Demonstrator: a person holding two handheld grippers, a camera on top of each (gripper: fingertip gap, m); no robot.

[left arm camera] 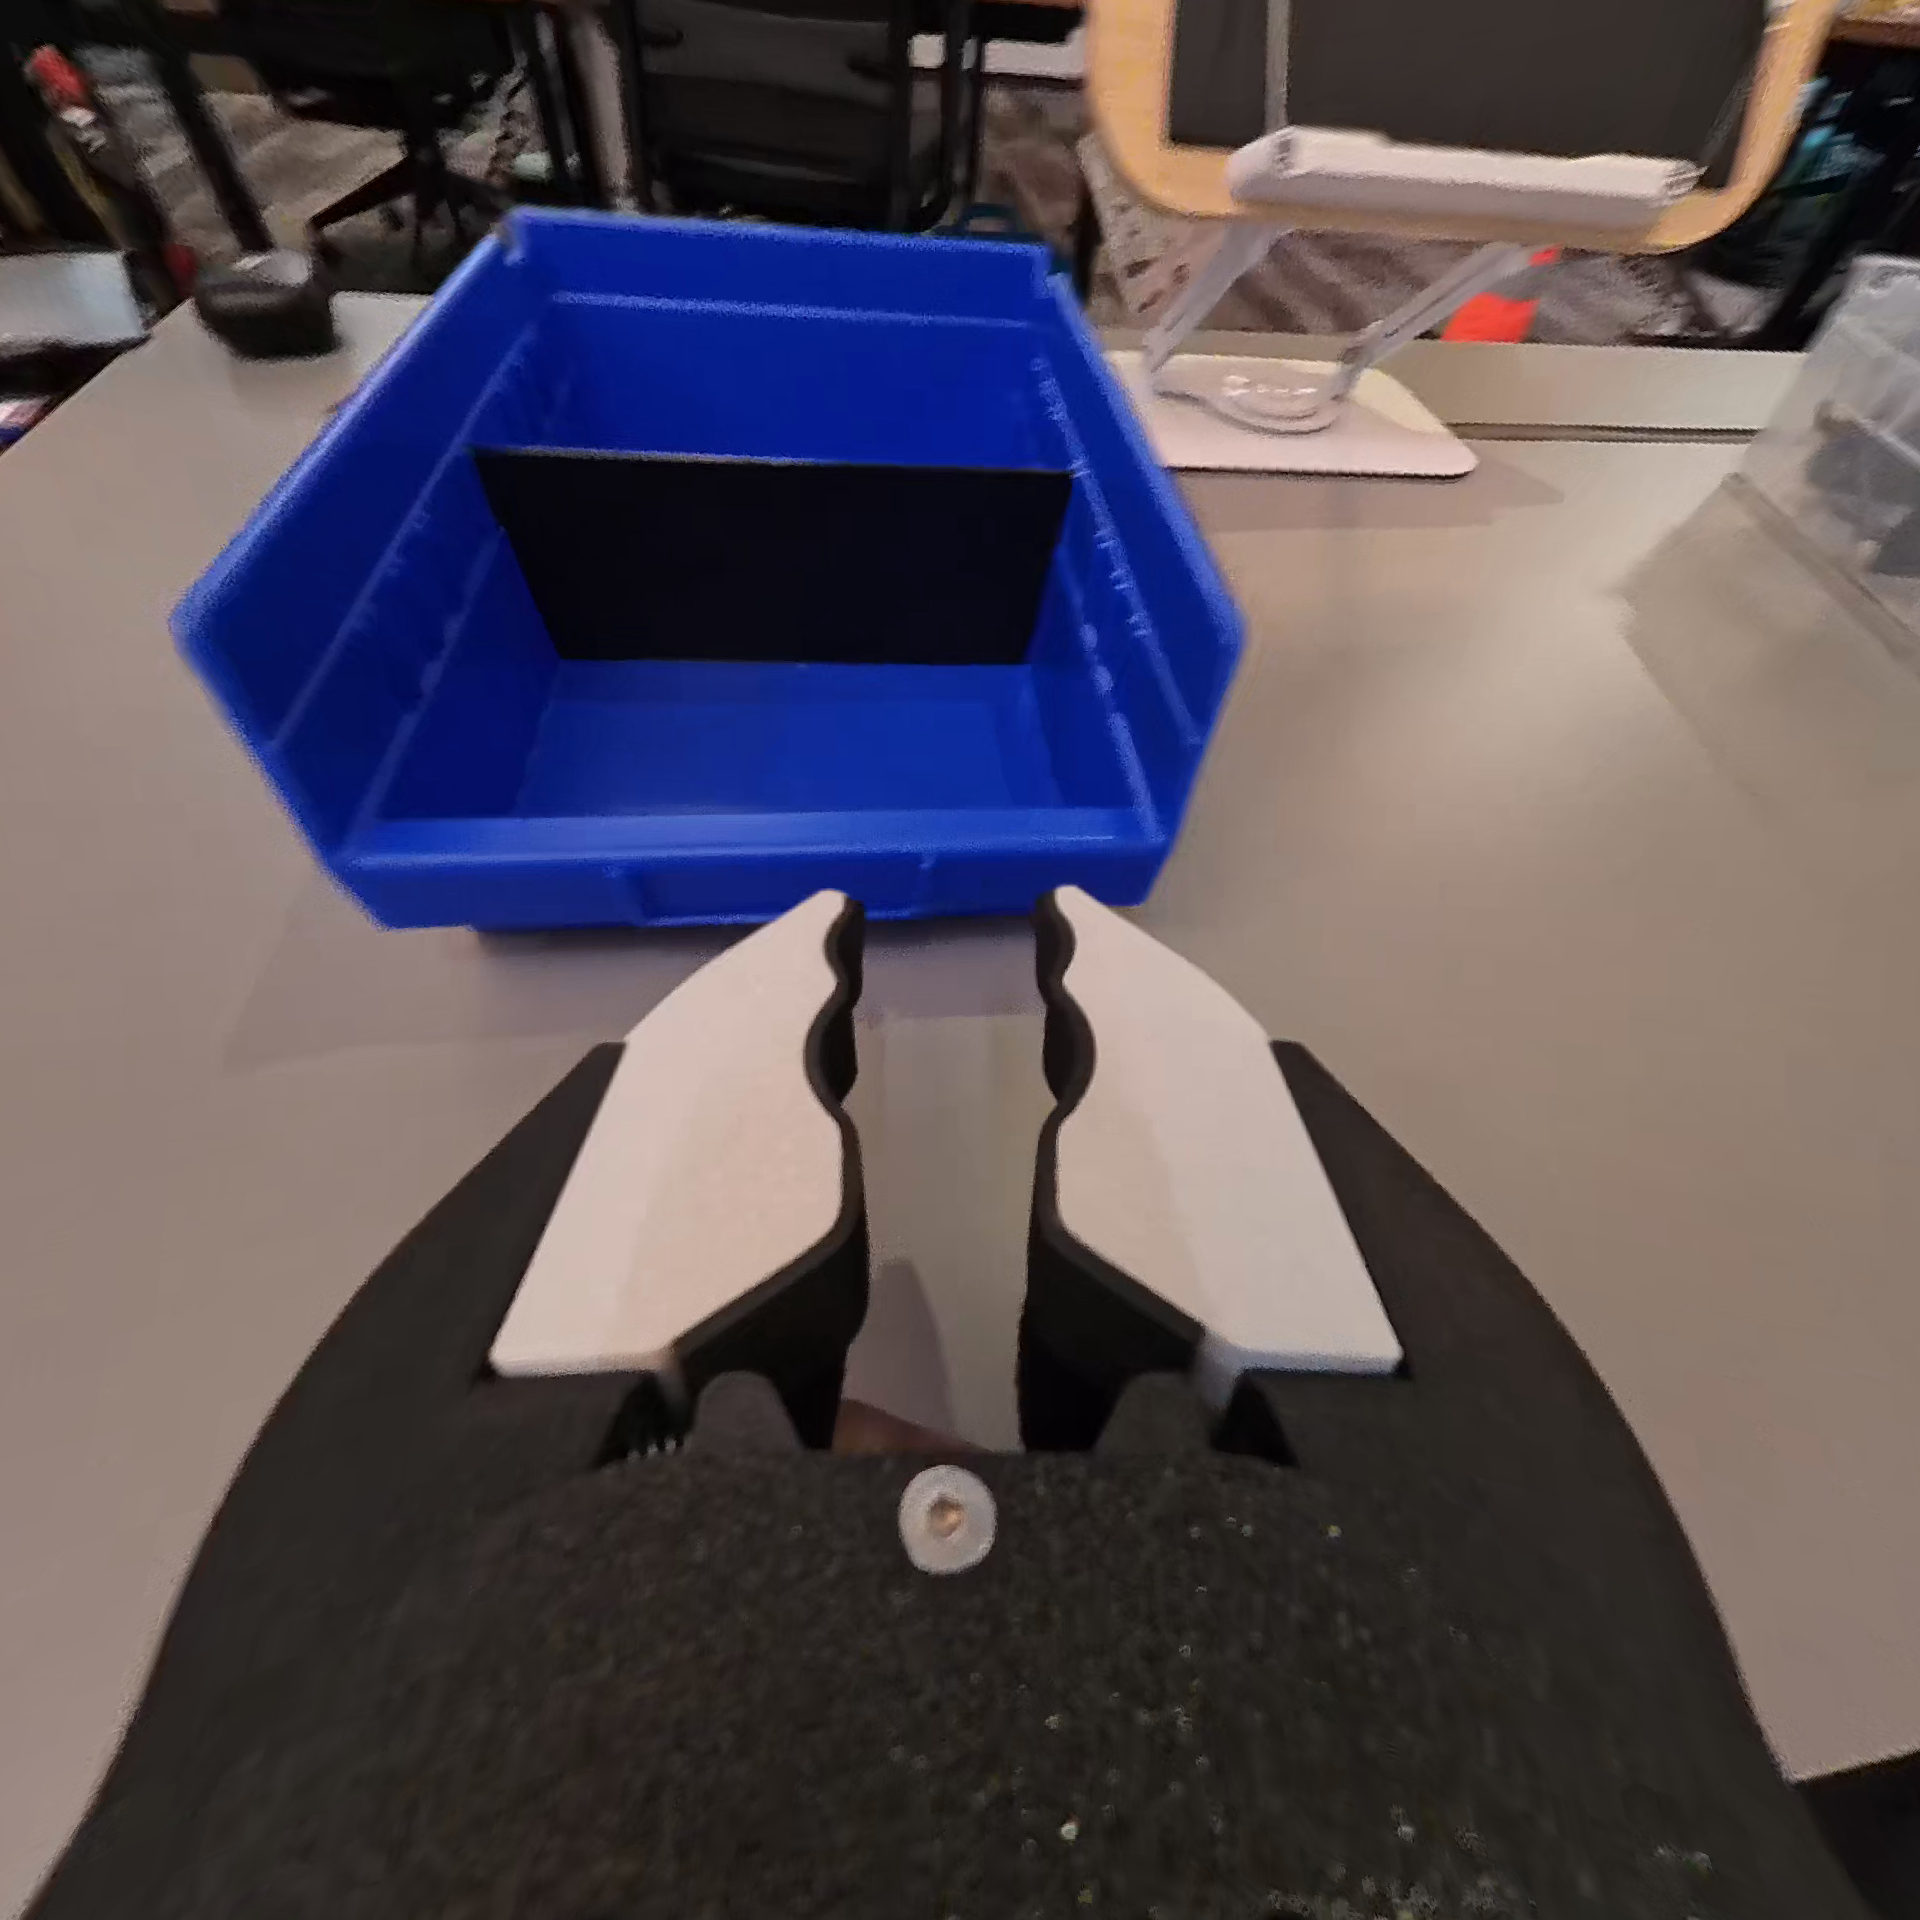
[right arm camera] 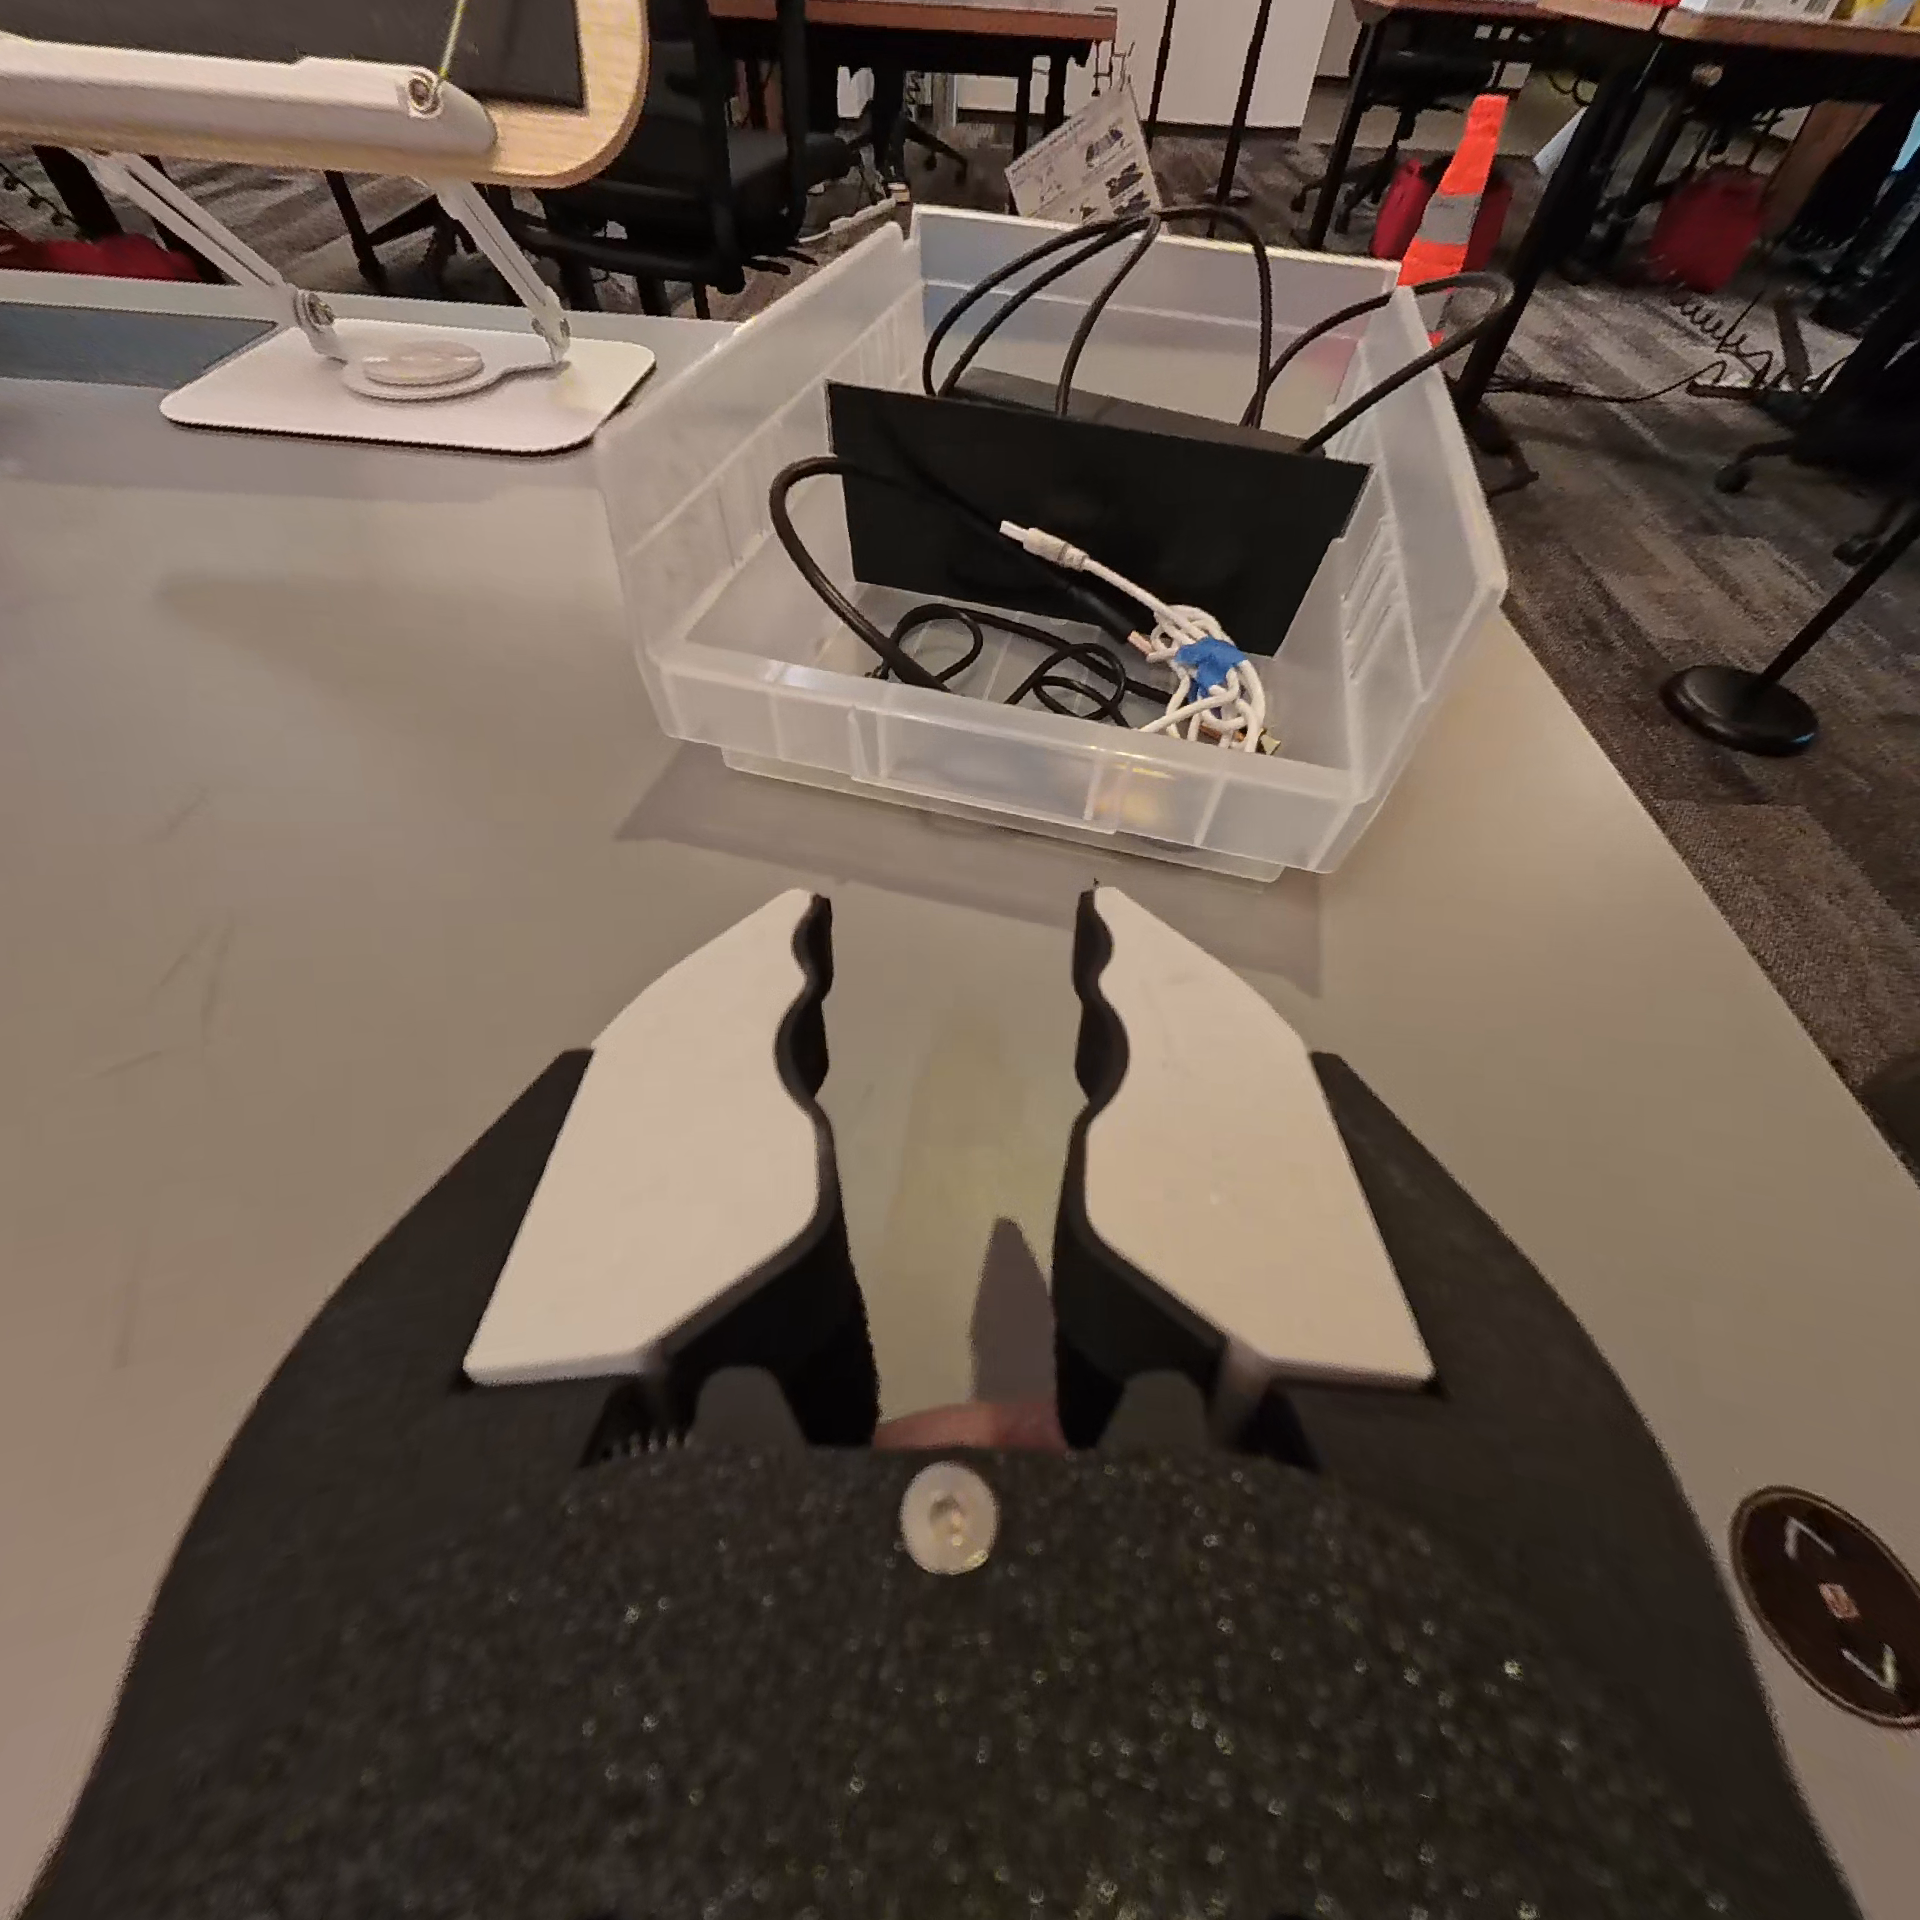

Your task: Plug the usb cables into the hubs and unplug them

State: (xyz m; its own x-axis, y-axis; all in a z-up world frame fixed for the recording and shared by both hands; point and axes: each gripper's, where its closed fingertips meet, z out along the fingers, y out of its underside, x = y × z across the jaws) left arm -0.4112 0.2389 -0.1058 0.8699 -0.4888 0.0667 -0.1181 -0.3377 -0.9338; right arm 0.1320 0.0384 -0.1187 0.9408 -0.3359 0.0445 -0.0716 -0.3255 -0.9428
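Observation:
In the right wrist view a clear plastic bin (right arm camera: pixel 1039 758) sits on the grey table with a black divider (right arm camera: pixel 1091 520) across it. In front of the divider lie a coiled black cable (right arm camera: pixel 997 655) and a bundled white USB cable (right arm camera: pixel 1205 675) bound with blue tape; more black cables (right arm camera: pixel 1101 281) arch up behind the divider. No hub is clearly visible. My right gripper (right arm camera: pixel 951 909) is open and empty, just short of the clear bin. In the left wrist view my left gripper (left arm camera: pixel 948 914) is open and empty, at the front wall of an empty blue bin (left arm camera: pixel 727 862) with a black divider (left arm camera: pixel 769 561).
A white stand with a wood-rimmed frame (left arm camera: pixel 1351 416) (right arm camera: pixel 395 384) sits at the back of the table. The clear bin's corner shows at the right in the left wrist view (left arm camera: pixel 1849 436). A round black grommet (right arm camera: pixel 1839 1621) sits near the table's right edge. Chairs and an orange cone (right arm camera: pixel 1465 177) stand beyond.

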